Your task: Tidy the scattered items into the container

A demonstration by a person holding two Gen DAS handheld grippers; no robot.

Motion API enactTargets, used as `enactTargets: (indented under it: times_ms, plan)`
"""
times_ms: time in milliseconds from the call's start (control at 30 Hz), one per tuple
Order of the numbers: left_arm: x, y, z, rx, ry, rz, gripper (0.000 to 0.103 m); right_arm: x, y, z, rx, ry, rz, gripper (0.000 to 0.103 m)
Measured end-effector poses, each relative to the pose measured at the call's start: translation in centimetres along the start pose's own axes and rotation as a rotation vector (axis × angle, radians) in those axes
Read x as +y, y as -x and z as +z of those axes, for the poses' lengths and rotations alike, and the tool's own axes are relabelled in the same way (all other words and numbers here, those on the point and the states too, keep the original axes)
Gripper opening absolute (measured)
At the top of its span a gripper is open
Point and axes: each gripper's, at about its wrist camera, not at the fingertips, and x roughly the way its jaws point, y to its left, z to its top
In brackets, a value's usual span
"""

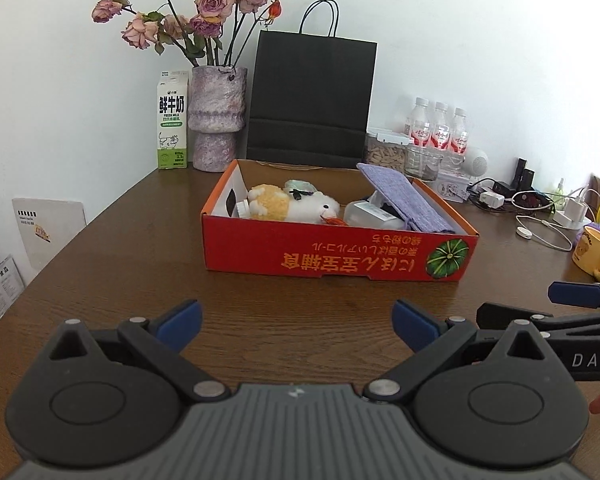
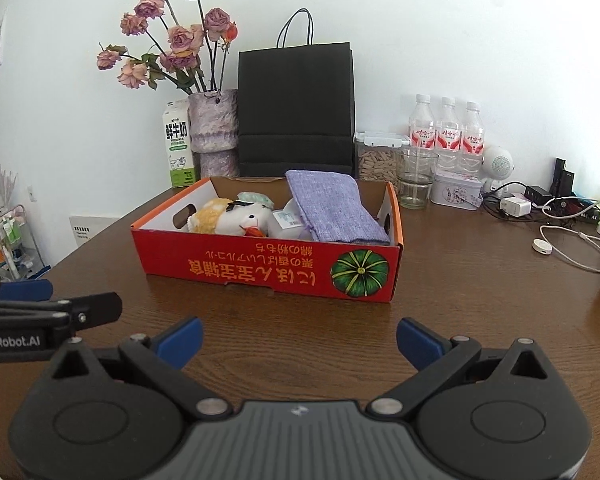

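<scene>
A red cardboard box (image 1: pixel 332 256) (image 2: pixel 260 268) with a pumpkin picture stands on the brown table ahead of both grippers. Inside it lie a white and yellow plush duck (image 1: pixel 292 205) (image 2: pixel 236 218), a white plastic container (image 1: pixel 374 216) (image 2: pixel 286 222) and a purple knitted cloth (image 1: pixel 406 200) (image 2: pixel 334 208) leaning over the right part. My left gripper (image 1: pixel 298 326) hovers open and empty in front of the box. My right gripper (image 2: pixel 300 344) is also open and empty, and it shows at the right edge of the left wrist view (image 1: pixel 540 304).
Behind the box stand a milk carton (image 1: pixel 173 120), a vase of dried roses (image 1: pixel 216 120), a black paper bag (image 1: pixel 310 100), water bottles (image 1: pixel 440 128), a jar and a glass (image 2: pixel 416 178). Chargers and cables (image 2: pixel 560 216) lie at the right, with a yellow mug (image 1: pixel 594 254).
</scene>
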Motion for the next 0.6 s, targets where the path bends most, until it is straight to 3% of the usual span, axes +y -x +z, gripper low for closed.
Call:
enactTargets:
  times_ms: [167,600]
  plan:
    - [-1.0,1.5,-0.7,-0.017,-0.019,0.034,0.103,0.1,1.4,-1.0,0.008,-0.002,-0.002,0.103]
    - [-1.8,2.3,-0.9,-0.023,-0.036,0.039,0.103,-0.2,2.5,-1.9,0.013,-0.016,-0.011,0.103]
